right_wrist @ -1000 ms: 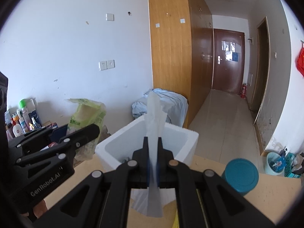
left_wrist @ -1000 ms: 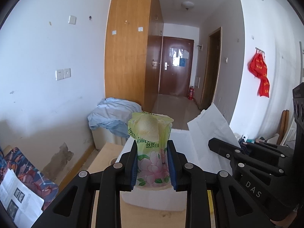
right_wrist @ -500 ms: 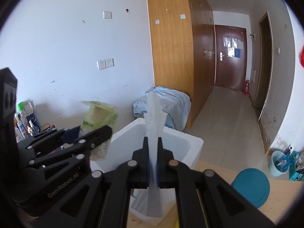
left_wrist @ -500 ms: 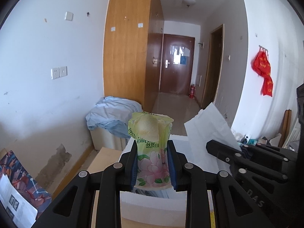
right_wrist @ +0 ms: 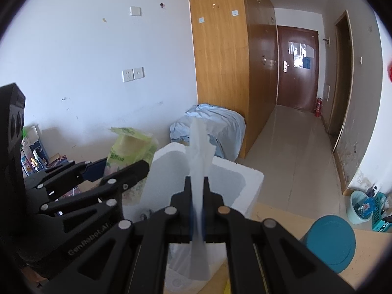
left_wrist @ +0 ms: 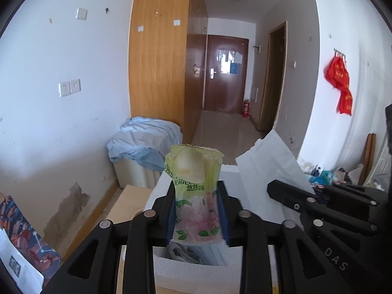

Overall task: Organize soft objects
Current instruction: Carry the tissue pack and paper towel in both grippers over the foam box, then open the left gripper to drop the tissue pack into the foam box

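On the desk (right_wrist: 367, 250) stands a white foam box (right_wrist: 247, 183), above which the left tongs (left_wrist: 197, 210) clasp a green tissue pack (left_wrist: 194, 191) and the right tongs (right_wrist: 197, 208) pinch a white sheet (right_wrist: 199, 161).

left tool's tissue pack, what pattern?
Green tissue pack with pink flowers; clearest in left wrist view.

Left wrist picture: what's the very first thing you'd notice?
A green tissue pack with pink flowers stands squeezed in the left tongs, right in the middle. It hangs over a white foam box. At the right, the right tongs pinch a white paper bag.
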Demonstrator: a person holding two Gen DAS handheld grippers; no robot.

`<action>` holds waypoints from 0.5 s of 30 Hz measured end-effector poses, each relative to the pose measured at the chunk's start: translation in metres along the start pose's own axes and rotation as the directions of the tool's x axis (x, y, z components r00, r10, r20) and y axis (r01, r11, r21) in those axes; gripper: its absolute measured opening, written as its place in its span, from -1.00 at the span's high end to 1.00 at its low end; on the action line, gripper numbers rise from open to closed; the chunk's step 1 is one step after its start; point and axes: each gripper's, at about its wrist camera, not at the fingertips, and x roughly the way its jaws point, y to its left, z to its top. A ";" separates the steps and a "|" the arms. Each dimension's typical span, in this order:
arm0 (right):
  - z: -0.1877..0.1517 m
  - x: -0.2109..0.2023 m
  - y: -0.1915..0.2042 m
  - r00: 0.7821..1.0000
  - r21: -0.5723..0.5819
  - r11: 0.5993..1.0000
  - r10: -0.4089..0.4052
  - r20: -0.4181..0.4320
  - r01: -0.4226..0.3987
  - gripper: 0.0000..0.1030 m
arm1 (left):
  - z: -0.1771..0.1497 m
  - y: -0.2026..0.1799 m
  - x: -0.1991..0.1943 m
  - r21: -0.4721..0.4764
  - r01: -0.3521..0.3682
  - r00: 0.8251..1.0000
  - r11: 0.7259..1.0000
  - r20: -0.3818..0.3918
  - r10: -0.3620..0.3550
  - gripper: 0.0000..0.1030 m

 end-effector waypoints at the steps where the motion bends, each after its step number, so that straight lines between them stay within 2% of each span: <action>1: 0.001 0.001 0.000 1.000 0.001 1.000 0.000 -0.001 0.000 0.86 | -0.001 -0.001 0.002 0.005 -0.004 1.000 1.000 -0.003 0.004 0.36; 3: 0.002 0.001 0.001 1.000 0.001 1.000 -0.001 -0.001 0.001 0.86 | -0.002 -0.003 0.004 0.007 -0.009 1.000 1.000 -0.008 0.009 0.32; 6: 0.002 0.001 0.001 1.000 0.001 1.000 -0.005 -0.001 0.005 0.86 | -0.002 -0.005 0.004 0.012 -0.003 1.000 1.000 -0.011 0.004 0.12; 11: 0.003 0.003 0.001 1.000 0.003 1.000 -0.004 -0.008 0.004 0.86 | -0.002 -0.008 0.004 0.021 -0.013 1.000 1.000 -0.008 0.013 0.10; 15: 0.003 0.004 0.001 1.000 0.003 1.000 -0.007 -0.008 0.007 0.86 | -0.003 -0.008 0.005 0.019 -0.020 1.000 1.000 -0.011 0.020 -0.06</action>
